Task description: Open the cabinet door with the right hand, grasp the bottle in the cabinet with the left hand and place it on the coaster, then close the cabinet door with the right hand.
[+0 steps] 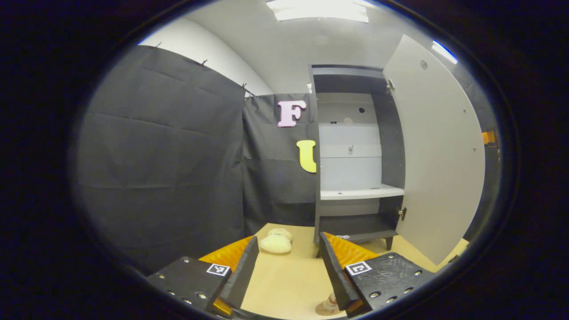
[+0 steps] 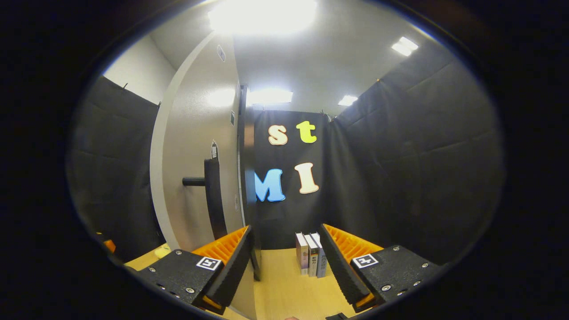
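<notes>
The dark cabinet (image 1: 355, 151) stands on the wooden table with its pale door (image 1: 440, 155) swung wide to the right. Its white shelf (image 1: 360, 192) holds no bottle that I can see. My left gripper (image 1: 289, 271) is open, low over the table in front of the cabinet. A small beige object (image 1: 328, 306) sits by its right finger, mostly hidden; I cannot tell whether it is the bottle or the coaster. In the right gripper view the door's outer face (image 2: 195, 169) carries a dark bar handle (image 2: 212, 195). My right gripper (image 2: 286, 262) is open just right of the door.
A cream plush object (image 1: 276, 242) lies on the table (image 1: 284, 284) left of the cabinet. Three books (image 2: 311, 260) stand upright at the back of the table (image 2: 284, 289) against the black cloth wall. Cloth walls close in both sides.
</notes>
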